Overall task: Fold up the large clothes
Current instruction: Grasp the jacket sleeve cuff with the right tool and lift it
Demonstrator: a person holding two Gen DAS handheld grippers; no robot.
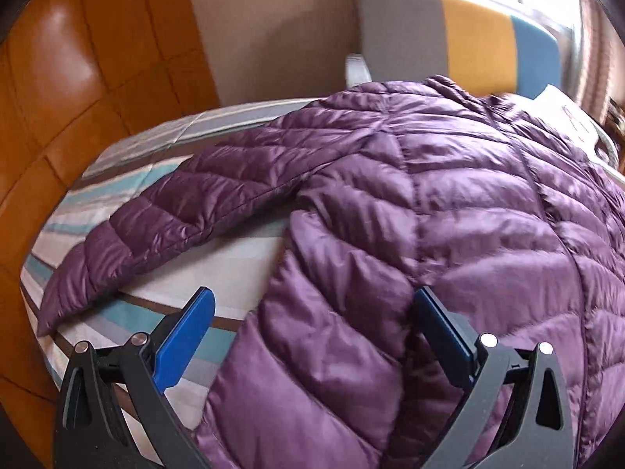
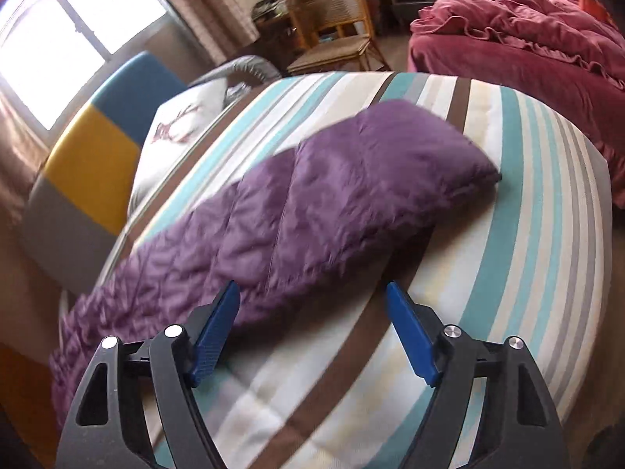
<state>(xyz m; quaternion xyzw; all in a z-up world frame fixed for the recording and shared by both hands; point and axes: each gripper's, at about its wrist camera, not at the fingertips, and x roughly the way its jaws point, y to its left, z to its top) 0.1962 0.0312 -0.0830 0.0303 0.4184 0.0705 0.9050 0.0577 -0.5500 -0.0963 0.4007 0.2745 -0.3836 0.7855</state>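
Observation:
A purple quilted down jacket [image 1: 449, 203] lies spread on a striped bed cover [image 1: 242, 258]. In the left wrist view one sleeve [image 1: 164, 211] stretches out to the left. My left gripper [image 1: 312, 301] is open, just above the jacket's side edge, with fabric lying between the blue pads and held by neither. In the right wrist view the other sleeve [image 2: 336, 183] lies across the striped cover [image 2: 508, 234]. My right gripper [image 2: 312, 293] is open and empty, just above that sleeve's lower edge.
A grey, yellow and blue headboard [image 1: 480, 43] stands at the bed's head, with a white pillow [image 2: 183, 121] next to it. An orange padded wall panel [image 1: 70, 78] runs along the left. A red bedspread [image 2: 527, 31] and a wooden chair [image 2: 332, 19] lie beyond the bed.

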